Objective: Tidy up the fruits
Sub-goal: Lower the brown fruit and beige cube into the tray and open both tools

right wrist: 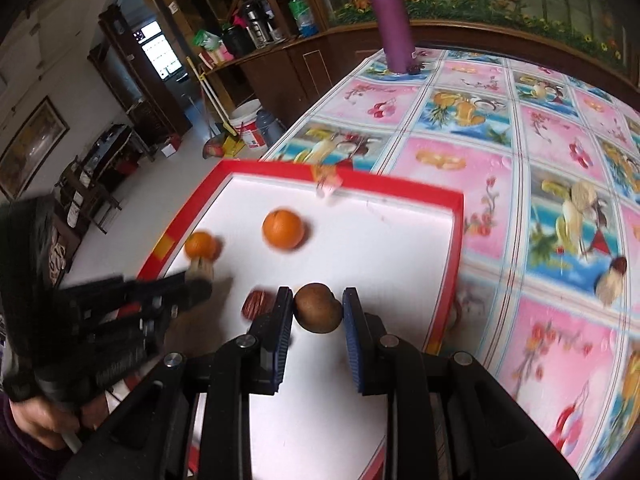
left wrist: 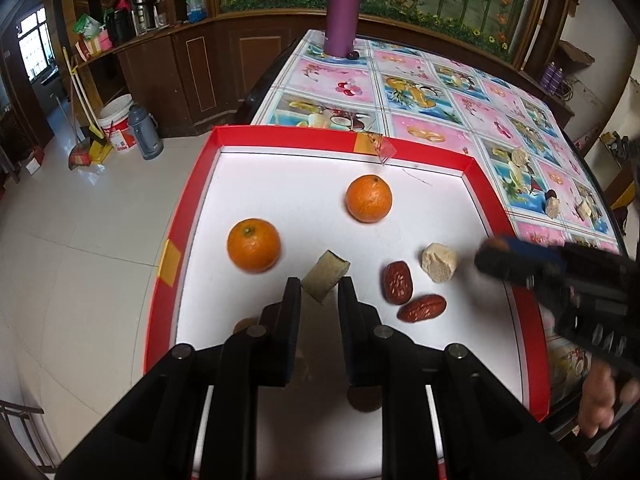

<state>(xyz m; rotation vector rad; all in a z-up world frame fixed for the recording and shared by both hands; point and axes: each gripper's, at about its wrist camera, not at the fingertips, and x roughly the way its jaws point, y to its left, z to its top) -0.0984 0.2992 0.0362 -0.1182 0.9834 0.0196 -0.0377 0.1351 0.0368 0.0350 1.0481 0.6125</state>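
Observation:
A red-rimmed white tray (left wrist: 188, 216) holds two oranges (left wrist: 253, 245) (left wrist: 369, 198), two red dates (left wrist: 398, 282) (left wrist: 421, 308) and a beige chunk (left wrist: 440, 262). My left gripper (left wrist: 320, 286) is shut on a tan sugarcane chunk (left wrist: 325, 275) above the tray. My right gripper (right wrist: 318, 306) is shut on a brown round fruit (right wrist: 318, 308) above the tray's near right part; it shows blurred in the left wrist view (left wrist: 496, 258). The tray (right wrist: 452, 248), an orange (right wrist: 283, 229) and a date (right wrist: 258, 305) show in the right wrist view.
Several beige chunks (left wrist: 553, 206) and a dark fruit lie on the patterned tablecloth (left wrist: 424, 96) right of the tray. A purple bottle (left wrist: 343, 8) stands at the table's far end. The table's left edge drops to a tiled floor with a bucket (left wrist: 118, 120).

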